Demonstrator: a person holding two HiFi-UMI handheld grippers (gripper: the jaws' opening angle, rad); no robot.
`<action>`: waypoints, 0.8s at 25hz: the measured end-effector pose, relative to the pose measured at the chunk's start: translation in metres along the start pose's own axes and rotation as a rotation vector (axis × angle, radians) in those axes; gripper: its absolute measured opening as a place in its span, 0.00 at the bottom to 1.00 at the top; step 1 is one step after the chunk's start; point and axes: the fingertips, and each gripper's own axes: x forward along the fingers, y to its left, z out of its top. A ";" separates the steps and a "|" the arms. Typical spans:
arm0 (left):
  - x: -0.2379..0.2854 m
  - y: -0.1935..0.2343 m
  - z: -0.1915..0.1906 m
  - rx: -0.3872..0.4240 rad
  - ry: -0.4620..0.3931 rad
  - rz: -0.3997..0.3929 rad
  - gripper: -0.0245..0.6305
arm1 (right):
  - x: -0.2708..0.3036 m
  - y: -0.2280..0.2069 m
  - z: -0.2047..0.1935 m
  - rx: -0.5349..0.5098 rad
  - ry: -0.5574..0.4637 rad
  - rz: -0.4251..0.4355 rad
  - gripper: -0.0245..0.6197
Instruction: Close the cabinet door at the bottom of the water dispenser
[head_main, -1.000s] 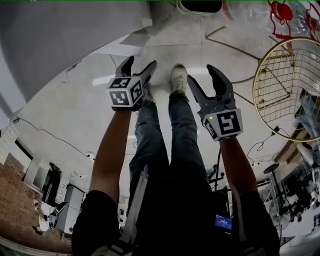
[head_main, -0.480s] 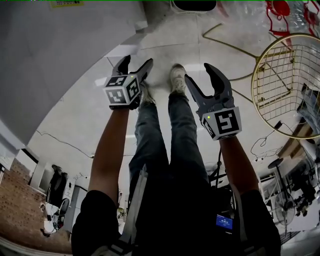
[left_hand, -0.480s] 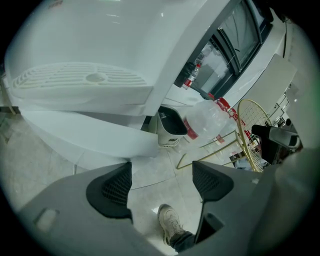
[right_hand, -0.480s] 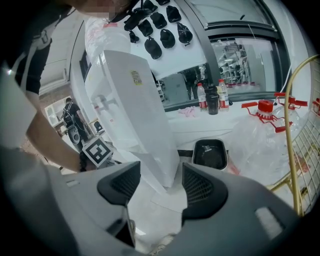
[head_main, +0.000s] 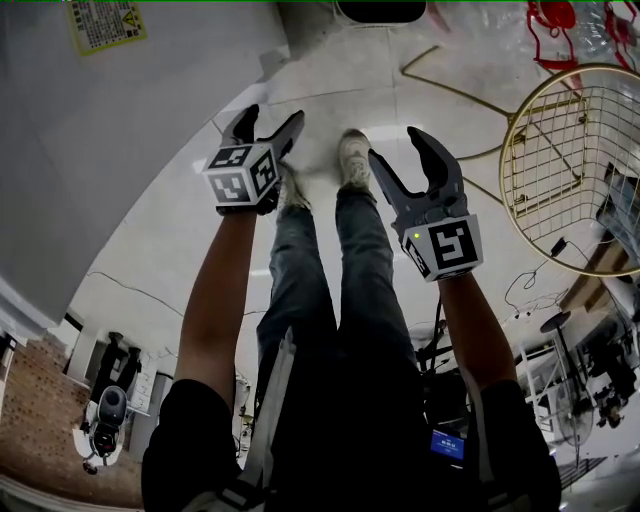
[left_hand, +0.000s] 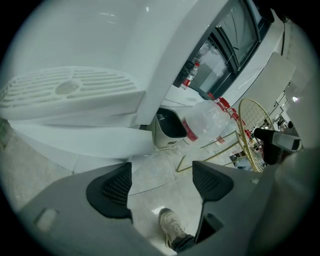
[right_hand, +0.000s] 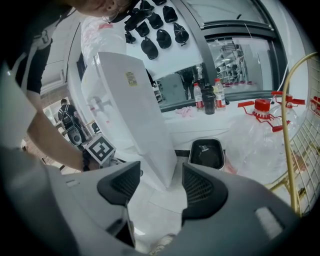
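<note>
Left claw (head_main: 272, 118) released and empty, near white cabinet door (head_main: 130, 130), right claw (head_main: 397, 145) released, farther off

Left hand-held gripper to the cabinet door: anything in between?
Nothing visible. Only bare floor separates the open left hand-held gripper from the white cabinet door; its jaws hold nothing.

Pale tiled floor (head_main: 330, 100), gold wire rack (head_main: 575, 170), small black bin (right_hand: 206, 152), glazed window (right_hand: 245, 50) behind
</note>
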 end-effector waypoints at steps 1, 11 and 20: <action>0.001 -0.002 0.002 0.002 0.002 -0.001 0.64 | 0.000 -0.001 0.000 -0.005 0.001 -0.001 0.44; 0.019 -0.010 0.012 0.022 0.011 -0.010 0.64 | -0.004 -0.013 -0.001 -0.002 0.001 -0.023 0.44; 0.028 -0.010 0.027 0.045 0.007 -0.002 0.64 | -0.007 -0.019 0.001 0.028 -0.005 -0.041 0.44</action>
